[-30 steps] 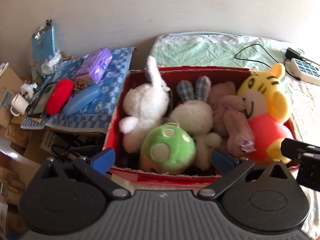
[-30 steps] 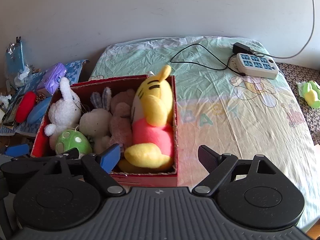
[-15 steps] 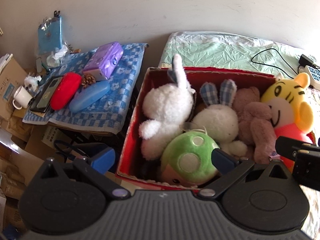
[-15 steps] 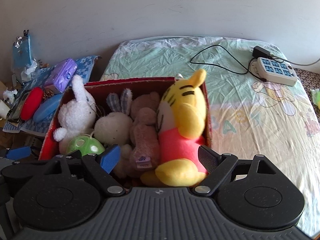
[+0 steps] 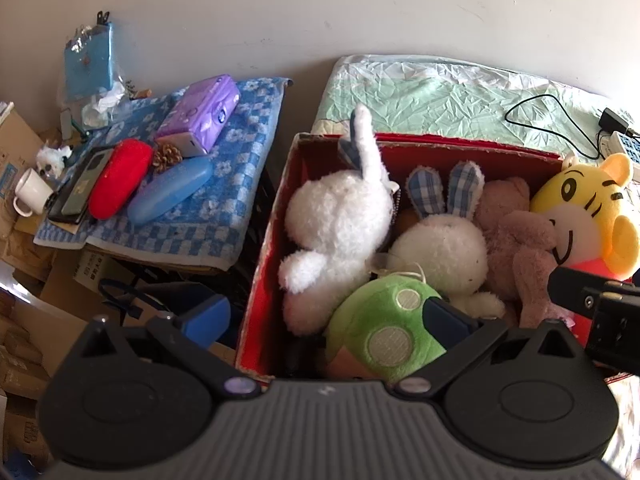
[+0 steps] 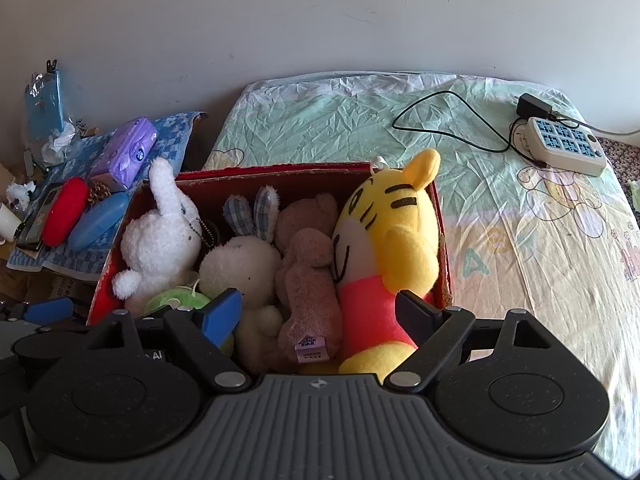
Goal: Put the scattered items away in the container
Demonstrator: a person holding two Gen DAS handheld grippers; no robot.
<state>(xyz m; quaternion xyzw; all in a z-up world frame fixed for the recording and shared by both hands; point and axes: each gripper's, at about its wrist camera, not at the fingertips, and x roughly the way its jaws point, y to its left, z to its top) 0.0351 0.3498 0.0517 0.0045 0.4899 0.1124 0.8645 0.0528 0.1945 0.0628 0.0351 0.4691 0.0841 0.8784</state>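
A red box (image 5: 264,256) (image 6: 280,172) stands on the bed and holds several plush toys: a white rabbit (image 5: 340,224) (image 6: 160,236), a green mushroom (image 5: 384,328), a cream bunny with checked ears (image 5: 440,248) (image 6: 244,264), a brown bear (image 5: 516,236) (image 6: 308,280) and a yellow tiger (image 5: 588,208) (image 6: 392,236). My left gripper (image 5: 326,318) is open and empty over the box's near left corner. My right gripper (image 6: 320,312) is open and empty above the bear and tiger.
Left of the box, a blue checked cloth (image 5: 224,196) carries a purple pack (image 5: 200,116), a red case (image 5: 118,178), a blue case (image 5: 170,190) and a phone (image 5: 78,184). A white power strip (image 6: 560,148) and black cable (image 6: 448,120) lie on the bed sheet (image 6: 520,240).
Both grippers have shifted left. The box and toys have slid to the right in both views. Both grippers stay open and empty.
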